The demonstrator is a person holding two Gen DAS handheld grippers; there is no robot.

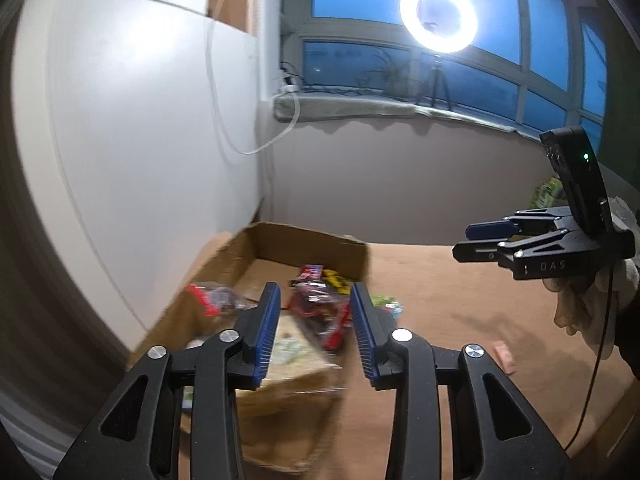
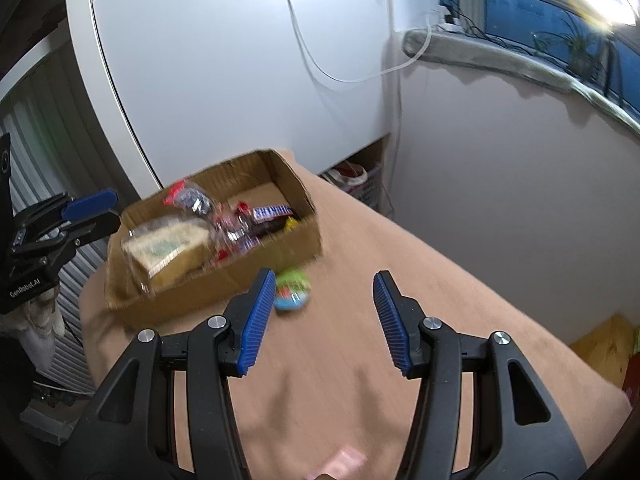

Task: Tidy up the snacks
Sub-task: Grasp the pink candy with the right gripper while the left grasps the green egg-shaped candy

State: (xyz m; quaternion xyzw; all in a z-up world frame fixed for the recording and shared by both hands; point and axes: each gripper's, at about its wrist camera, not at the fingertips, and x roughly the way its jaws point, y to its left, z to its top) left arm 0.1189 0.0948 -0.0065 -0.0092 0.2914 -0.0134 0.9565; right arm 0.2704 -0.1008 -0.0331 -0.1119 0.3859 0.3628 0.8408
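The left tool (image 1: pixel 315 312) hangs over the cardboard box (image 1: pixel 280 240), jaws apart and empty, likely because a snack has just gone in. The right tool (image 2: pixel 324 312), jaws apart and empty too, points at the green-and-blue snack packet (image 2: pixel 293 289) lying on the brown-covered bench (image 2: pixel 400 300) just ahead, outside the box. A white cabinet (image 2: pixel 240 60) and window (image 1: pixel 440 8) stand beyond.

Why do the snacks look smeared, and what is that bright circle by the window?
Left wrist view: a ring light glares against the dusk-blue window; the cardboard box is motion-blurred. Right wrist view: the green snack smears likewise, and fisheye distortion bends the walls.
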